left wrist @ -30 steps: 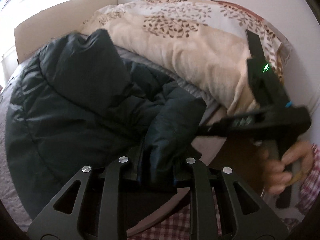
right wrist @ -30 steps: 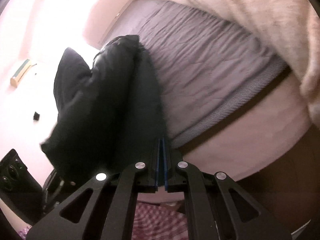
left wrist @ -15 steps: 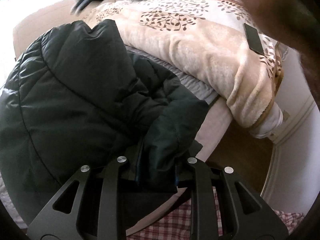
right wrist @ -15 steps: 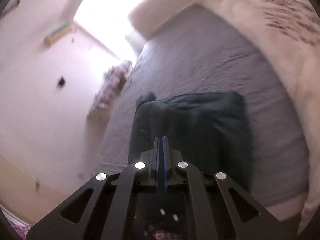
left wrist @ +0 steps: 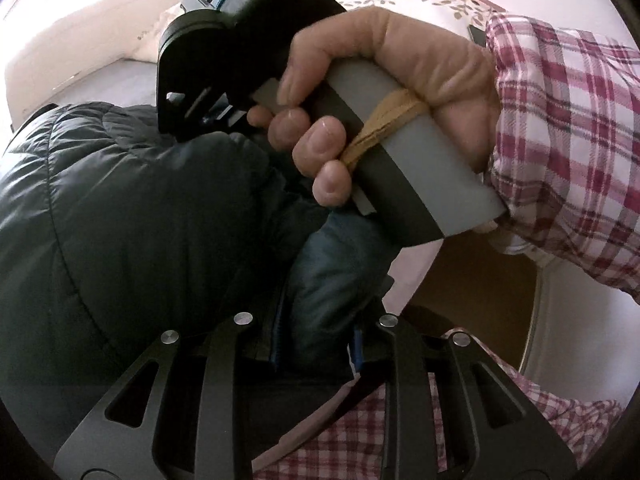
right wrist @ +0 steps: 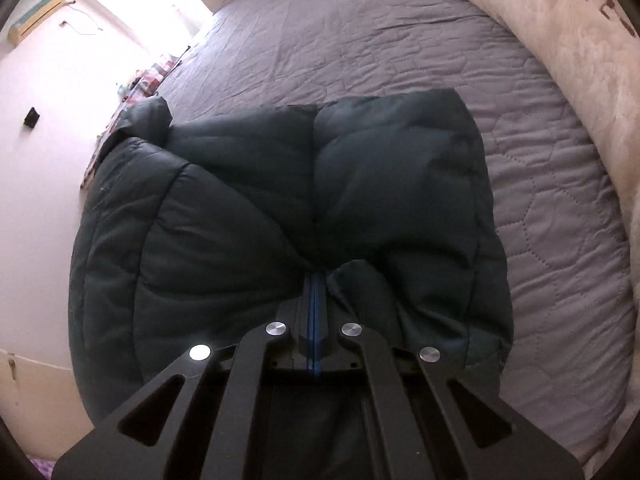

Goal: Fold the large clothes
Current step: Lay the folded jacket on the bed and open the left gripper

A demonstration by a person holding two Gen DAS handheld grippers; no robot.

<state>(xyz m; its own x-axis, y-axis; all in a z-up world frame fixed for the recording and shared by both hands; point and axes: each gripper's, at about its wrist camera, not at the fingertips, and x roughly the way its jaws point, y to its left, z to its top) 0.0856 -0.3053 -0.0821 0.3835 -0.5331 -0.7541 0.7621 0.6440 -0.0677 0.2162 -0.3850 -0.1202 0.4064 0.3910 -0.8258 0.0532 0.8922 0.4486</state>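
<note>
Dark green quilted puffer jacket (right wrist: 288, 216) fabric lies bunched on the grey quilted bedspread (right wrist: 400, 40), beside a cream leaf-printed blanket (right wrist: 580, 40). A thick padded roll of the jacket sits between the fingers of the left gripper (left wrist: 316, 344), whose jaws are opening slightly while the roll is still pressed between the pads. The right gripper (right wrist: 315, 304) is fully closed, its blue pads meeting on a thin pinch of the jacket at the near edge; the right hand (left wrist: 384, 108), in a red plaid sleeve (left wrist: 568, 152), is seen on its handle in the left view. For a clean fold, both held edges should probably be drawn taut and level before being carried over. The puffy filling is likely to spring back, so the layers should be pressed flat. A slipping left grip is the likely risk.
</note>
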